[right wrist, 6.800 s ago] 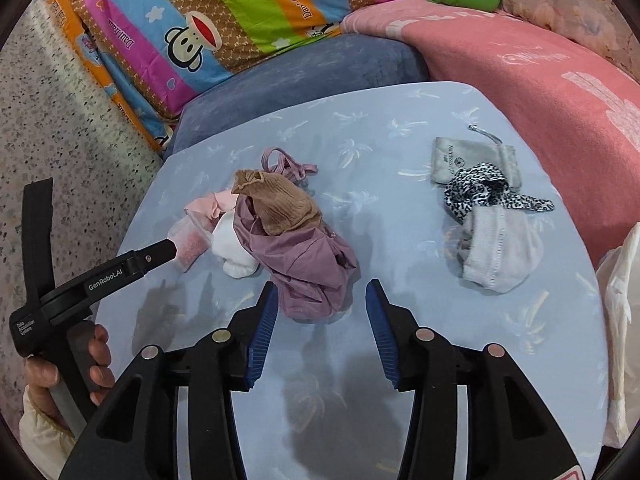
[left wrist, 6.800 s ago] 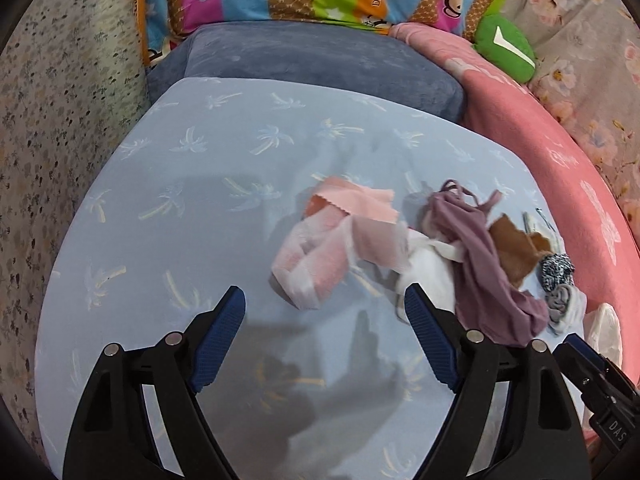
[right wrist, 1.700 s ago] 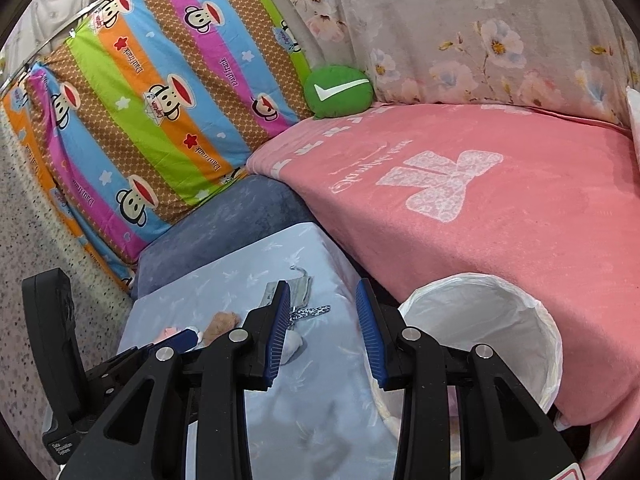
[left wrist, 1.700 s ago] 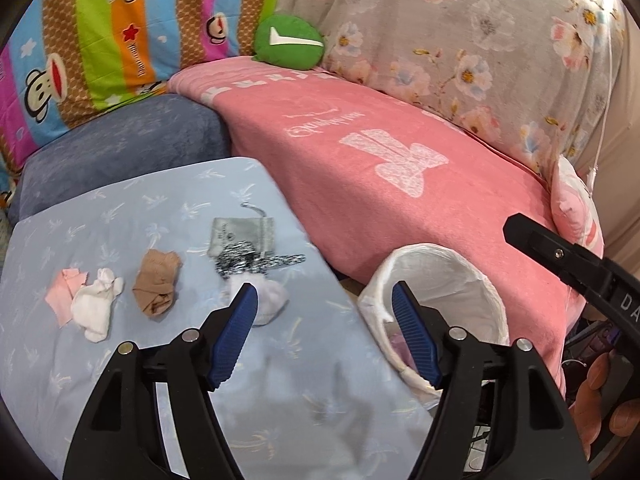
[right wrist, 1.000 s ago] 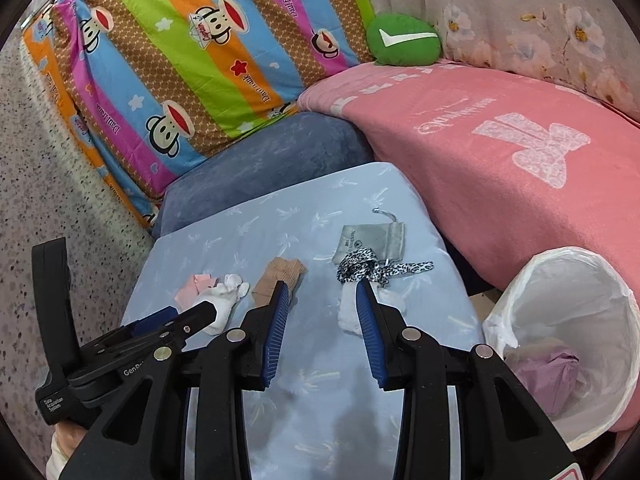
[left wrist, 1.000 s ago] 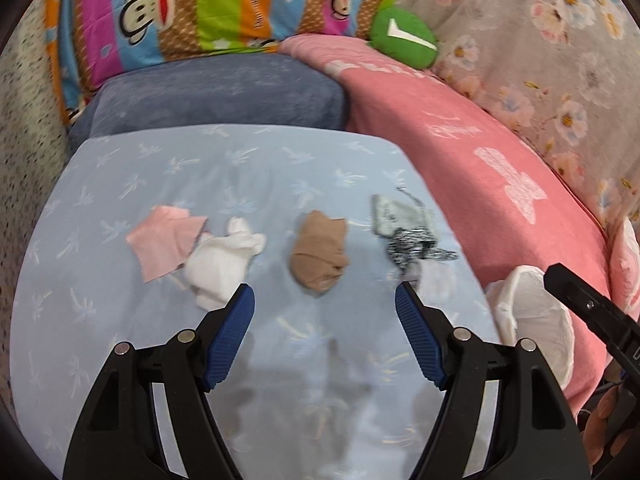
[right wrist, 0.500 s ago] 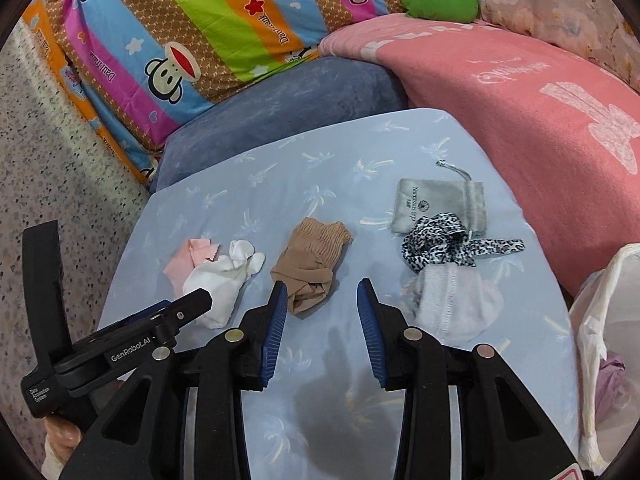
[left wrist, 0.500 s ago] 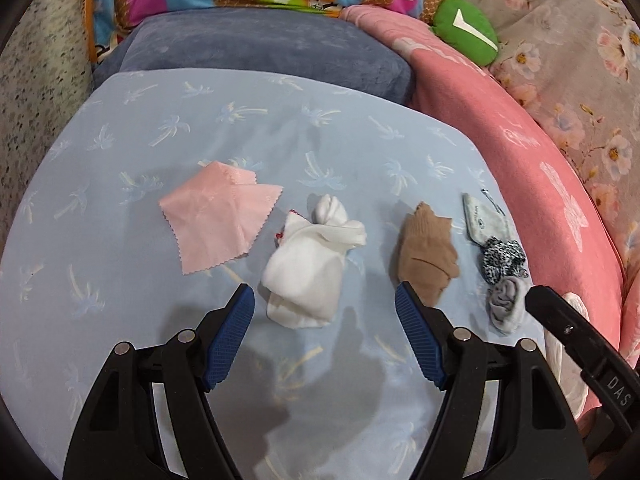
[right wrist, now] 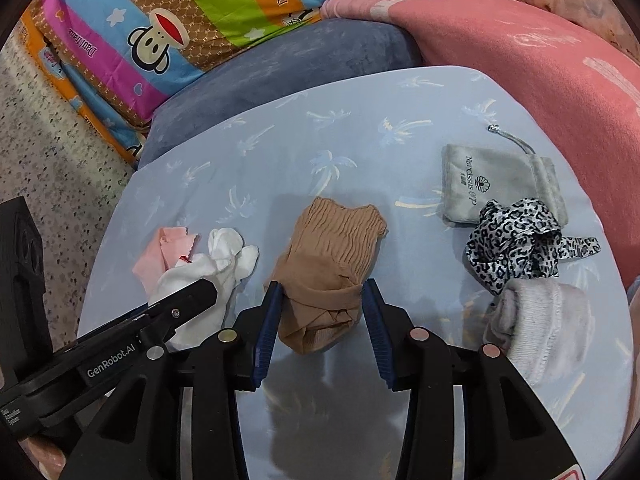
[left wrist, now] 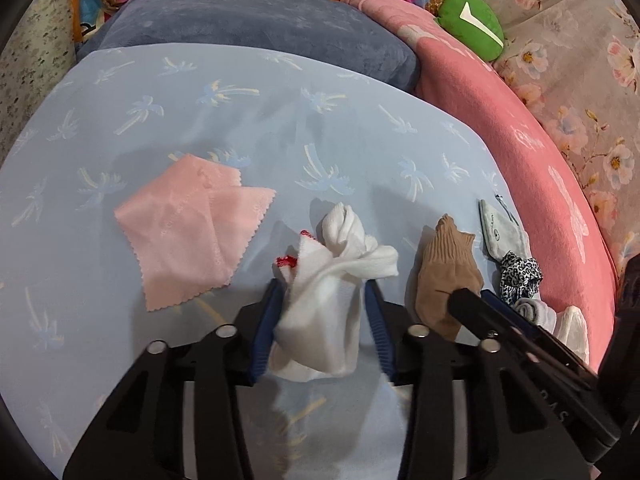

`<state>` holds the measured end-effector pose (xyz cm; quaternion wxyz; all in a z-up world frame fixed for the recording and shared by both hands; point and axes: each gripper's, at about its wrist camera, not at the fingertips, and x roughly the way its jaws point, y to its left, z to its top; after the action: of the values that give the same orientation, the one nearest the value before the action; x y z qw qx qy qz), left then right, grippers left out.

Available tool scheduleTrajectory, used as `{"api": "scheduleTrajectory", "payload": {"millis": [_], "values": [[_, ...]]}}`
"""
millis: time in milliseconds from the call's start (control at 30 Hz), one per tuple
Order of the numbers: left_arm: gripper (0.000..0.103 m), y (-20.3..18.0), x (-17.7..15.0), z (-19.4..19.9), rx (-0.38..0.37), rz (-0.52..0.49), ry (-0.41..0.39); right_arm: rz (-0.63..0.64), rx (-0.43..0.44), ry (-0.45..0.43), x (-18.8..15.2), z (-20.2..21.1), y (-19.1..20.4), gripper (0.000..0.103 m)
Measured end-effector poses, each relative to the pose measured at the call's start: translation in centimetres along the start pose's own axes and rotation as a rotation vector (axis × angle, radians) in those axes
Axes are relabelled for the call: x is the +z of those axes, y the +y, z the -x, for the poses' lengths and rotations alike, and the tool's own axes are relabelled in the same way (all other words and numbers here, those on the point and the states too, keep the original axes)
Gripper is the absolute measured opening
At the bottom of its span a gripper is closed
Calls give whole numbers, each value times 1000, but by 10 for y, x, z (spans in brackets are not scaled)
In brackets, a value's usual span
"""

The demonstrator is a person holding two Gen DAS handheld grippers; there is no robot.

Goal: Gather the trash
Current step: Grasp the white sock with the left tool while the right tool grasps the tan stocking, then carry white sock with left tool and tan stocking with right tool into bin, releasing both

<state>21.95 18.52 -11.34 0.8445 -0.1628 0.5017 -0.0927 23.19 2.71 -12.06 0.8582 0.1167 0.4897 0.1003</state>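
I am looking down on the pale blue table, its cloth printed with palm trees, which fills most of both wrist views. Beyond its far edge lies a grey-blue cushion, with a pink blanket sloping away on the right and a striped monkey-print cushion behind.

On the left of the table lies a flat pink cloth, its edge pinked. Just right of it is the bundled white sock, and my left gripper has its blue pads on either side of that sock; the jaws are closing and the pads look to be pressing the fabric at both flanks.

Next to the right sits the rolled tan stocking. My right gripper straddles its near end, jaws opening; the left pad seems to touch the roll while a sliver of table shows beside the right pad, so it is released, not grasping.

Further right is a heap: a pale grey sock nearest, a leopard-print scrap touching its far side, and a grey drawstring pouch behind that. In the left view, white plastic shows at the table's right edge.
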Motion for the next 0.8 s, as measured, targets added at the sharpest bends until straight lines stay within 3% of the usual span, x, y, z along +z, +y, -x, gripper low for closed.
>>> {"api": "scheduleTrajectory", "payload": {"millis": [67,333,800], "values": [[27,0,-2,-3,-3,-3,8,-8,8,15,-2,-7,0,40],[19,-3,-4,3,-9,-25,-4,-16,28,26,-6,-4,-1,14],[18,-53,-9,64,-52,-99,-120,-18,40,-137,-5,97,-1,11]]}}
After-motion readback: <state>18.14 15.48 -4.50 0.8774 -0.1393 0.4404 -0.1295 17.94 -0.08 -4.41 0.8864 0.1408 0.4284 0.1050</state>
